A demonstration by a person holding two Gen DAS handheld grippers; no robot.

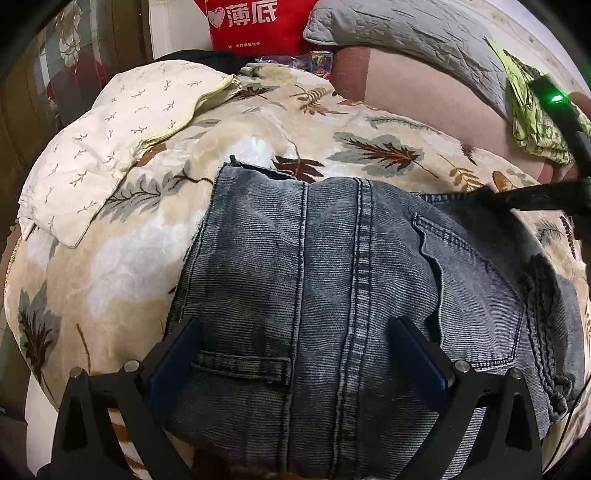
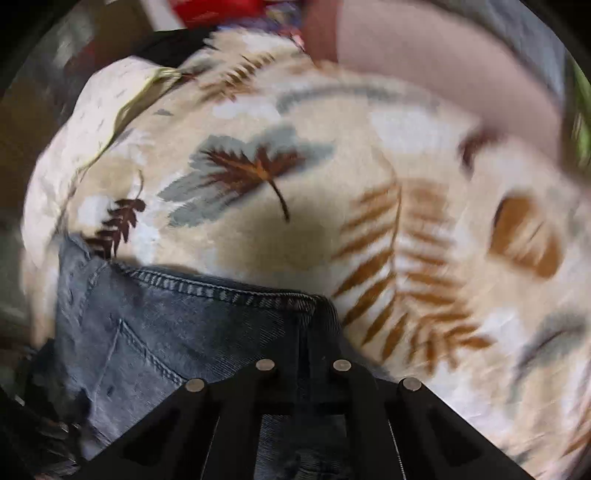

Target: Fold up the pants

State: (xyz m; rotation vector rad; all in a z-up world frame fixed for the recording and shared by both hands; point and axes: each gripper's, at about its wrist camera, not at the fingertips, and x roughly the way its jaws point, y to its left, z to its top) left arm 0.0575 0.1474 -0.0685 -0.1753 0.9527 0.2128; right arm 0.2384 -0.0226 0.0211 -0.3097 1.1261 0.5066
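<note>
Grey-blue denim pants [image 1: 332, 280] lie folded on a leaf-print blanket [image 1: 258, 122]. My left gripper [image 1: 295, 332] is open, its blue-padded fingers [image 1: 177, 354] spread wide just above the denim near a belt loop. My right gripper [image 2: 303, 350] is shut on the pants' waistband edge [image 2: 221, 291] and holds that corner. The right gripper also shows in the left wrist view [image 1: 524, 195] at the pants' far right corner. The right wrist view is motion-blurred.
A cream pillow [image 1: 110, 147] lies at the left of the bed. A grey quilt [image 1: 406, 33], a red bag [image 1: 255, 22] and a green cloth [image 1: 532, 122] sit at the back. The leaf blanket [image 2: 332, 184] spreads beyond the pants.
</note>
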